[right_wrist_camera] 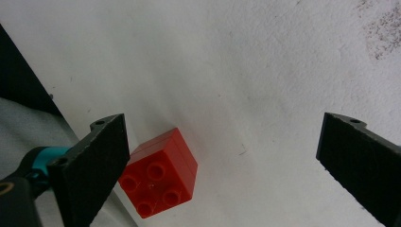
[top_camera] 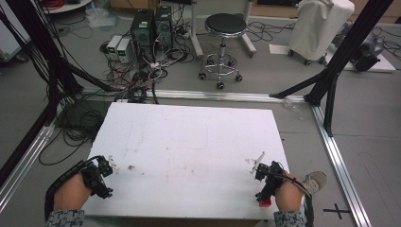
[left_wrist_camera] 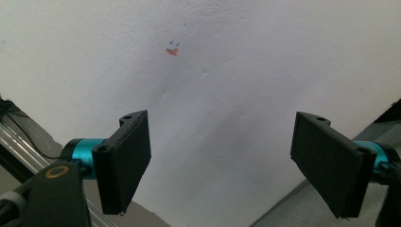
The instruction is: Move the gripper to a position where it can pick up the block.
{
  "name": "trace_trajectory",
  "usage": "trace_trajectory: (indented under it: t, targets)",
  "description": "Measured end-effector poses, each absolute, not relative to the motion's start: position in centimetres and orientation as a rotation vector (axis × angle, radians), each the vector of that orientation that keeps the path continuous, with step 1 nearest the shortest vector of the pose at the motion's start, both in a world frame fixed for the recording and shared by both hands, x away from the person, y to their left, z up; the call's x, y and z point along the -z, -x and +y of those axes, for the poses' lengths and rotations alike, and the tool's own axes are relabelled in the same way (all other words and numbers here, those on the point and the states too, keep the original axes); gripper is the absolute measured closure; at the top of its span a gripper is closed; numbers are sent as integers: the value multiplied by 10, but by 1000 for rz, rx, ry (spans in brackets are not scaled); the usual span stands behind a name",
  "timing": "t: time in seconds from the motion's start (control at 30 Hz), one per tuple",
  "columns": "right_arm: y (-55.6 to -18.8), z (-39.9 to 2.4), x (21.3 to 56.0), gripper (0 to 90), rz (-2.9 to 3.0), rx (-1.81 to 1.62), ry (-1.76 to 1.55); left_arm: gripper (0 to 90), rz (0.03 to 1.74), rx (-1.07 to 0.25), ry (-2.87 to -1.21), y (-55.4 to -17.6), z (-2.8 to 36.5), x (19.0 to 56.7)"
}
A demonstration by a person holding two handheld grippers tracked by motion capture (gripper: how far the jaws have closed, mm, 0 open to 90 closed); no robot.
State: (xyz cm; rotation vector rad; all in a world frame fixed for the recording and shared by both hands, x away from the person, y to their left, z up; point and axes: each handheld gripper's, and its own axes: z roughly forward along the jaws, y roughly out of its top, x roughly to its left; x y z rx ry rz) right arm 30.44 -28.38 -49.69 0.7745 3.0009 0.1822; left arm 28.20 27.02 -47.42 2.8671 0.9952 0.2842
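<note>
Between the spread jaws of the right gripper [right_wrist_camera: 222,165] — a red brick [right_wrist_camera: 161,172], studs up; left gripper [left_wrist_camera: 220,165] likewise wide, over bare table [left_wrist_camera: 227,71].

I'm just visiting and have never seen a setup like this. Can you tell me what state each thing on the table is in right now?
Left hand-held gripper: jaws wide open, holding nothing, over bare table.
Right hand-held gripper: jaws wide open, not gripping.
Red building block: lying on the table with its four studs showing, near the table edge, beside one jaw of the right hand-held gripper, not clamped.
White table: bare, lightly stained.
</note>
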Motion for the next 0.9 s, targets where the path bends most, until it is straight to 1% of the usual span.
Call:
trace_trajectory:
  t: [0.9]
  targets:
    - [-304,-283,495,26,2999,-202,-776,212,990,-315,-2861,-281,269,472]
